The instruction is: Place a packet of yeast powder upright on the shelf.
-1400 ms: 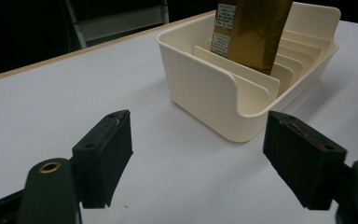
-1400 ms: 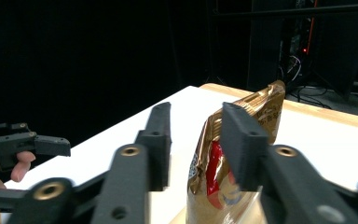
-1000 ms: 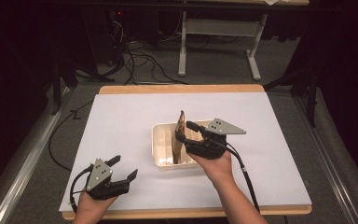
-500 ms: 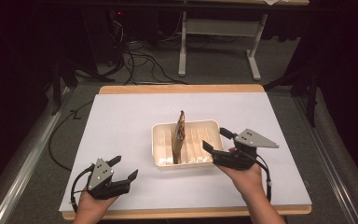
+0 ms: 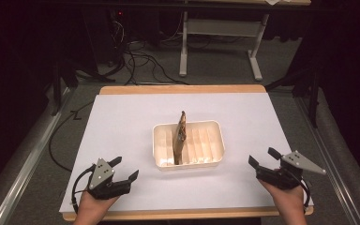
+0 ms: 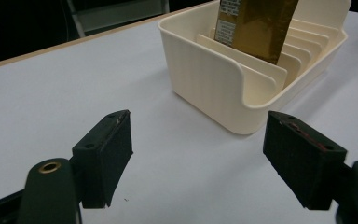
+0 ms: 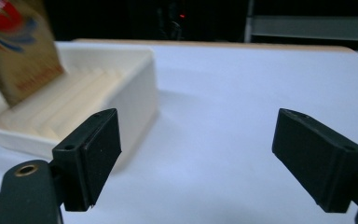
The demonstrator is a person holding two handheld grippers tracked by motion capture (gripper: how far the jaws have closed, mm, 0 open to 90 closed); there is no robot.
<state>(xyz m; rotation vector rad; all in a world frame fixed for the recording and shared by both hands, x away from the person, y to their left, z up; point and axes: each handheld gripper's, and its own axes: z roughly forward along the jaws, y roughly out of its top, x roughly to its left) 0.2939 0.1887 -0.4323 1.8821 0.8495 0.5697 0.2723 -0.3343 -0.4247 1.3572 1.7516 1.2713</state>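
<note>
So the brown packet (image 5: pixel 181 136) is standing on edge in one of the slots of the cream rack (image 5: pixel 215 140), dead centre of the frame on the white bench (image 5: pixel 122 122). The right claw (image 5: pixel 261 158) is sitting at the lower right, well apart from the rack, its jaws having just been opening and now gaping wide with nothing between them. The left claw (image 5: pixel 124 169) is hanging out at the lower left, jaws spread too, empty, pointing towards the rack.

Lab: floor cables (image 5: pixel 136 61), black curtains (image 5: pixel 347 56)
</note>
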